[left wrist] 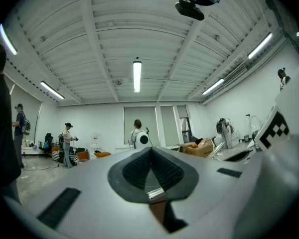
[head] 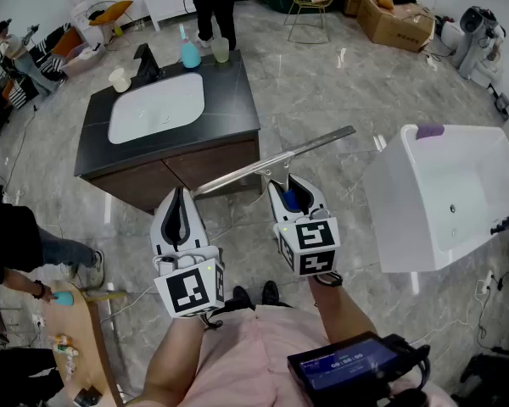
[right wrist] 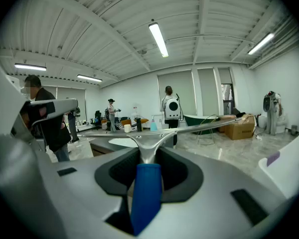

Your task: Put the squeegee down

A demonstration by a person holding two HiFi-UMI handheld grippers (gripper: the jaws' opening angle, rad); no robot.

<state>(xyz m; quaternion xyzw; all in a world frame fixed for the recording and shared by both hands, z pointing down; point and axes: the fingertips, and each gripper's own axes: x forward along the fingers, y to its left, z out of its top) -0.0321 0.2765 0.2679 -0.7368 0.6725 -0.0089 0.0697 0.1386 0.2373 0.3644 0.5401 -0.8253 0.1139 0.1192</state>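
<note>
Closest of all, a black screen device [head: 356, 365] sits at the person's chest. Just past it, the right gripper [head: 288, 185] has its jaws closed tight on the blue handle of the long silver metal squeegee [head: 271, 161]. The squeegee is up in the air over the grey stone floor [head: 322, 75], between the dark sink counter [head: 229, 100] and the white tub [head: 441, 193], and beside it the left gripper [head: 181, 195] has its jaws pressed together with nothing in them.
</note>
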